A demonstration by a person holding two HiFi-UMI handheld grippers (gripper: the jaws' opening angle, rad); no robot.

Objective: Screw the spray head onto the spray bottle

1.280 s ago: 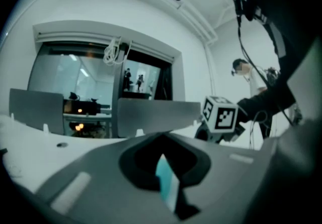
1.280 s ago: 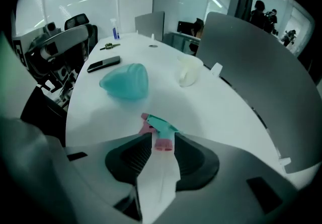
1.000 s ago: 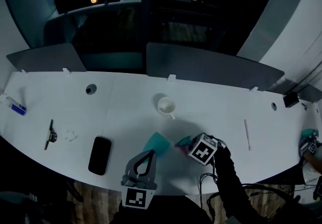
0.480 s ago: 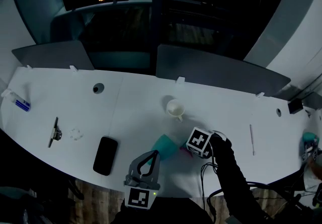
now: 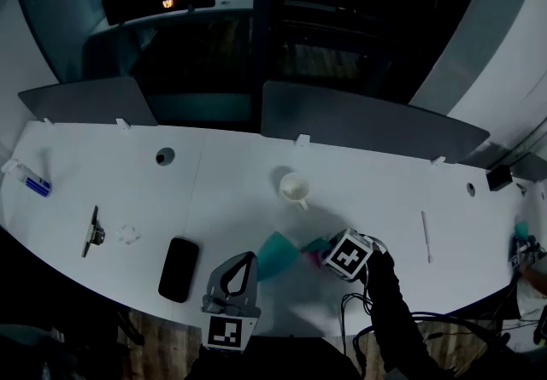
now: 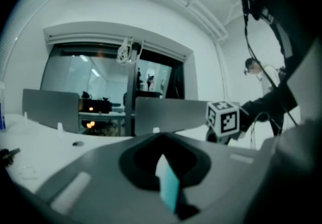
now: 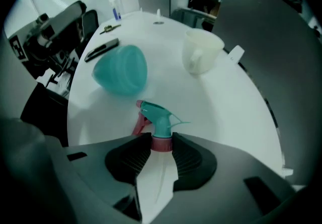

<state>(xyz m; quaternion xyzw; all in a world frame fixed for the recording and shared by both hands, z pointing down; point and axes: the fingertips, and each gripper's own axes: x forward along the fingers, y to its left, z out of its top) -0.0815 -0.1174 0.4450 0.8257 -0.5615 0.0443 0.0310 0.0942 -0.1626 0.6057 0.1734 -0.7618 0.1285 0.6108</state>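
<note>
Head view: the bottle (image 5: 275,255) lies on the worktop (image 5: 214,182), 2 o'clock of the left hand-held gripper (image 5: 242,264). Left gripper view: it is clenched. Right gripper view: the right hand-held gripper (image 7: 162,143), jaws just eased wider, grasps the spray head (image 7: 158,117) by its collar.

On the table (image 5: 214,173), the mug (image 5: 295,189) stands behind the bottle (image 5: 275,254), with the spray head (image 5: 313,244) just right of the bottle. The phone (image 5: 178,268) lies left of the bottle near the front edge, and a pen (image 5: 425,236) lies well off to the right.
</note>
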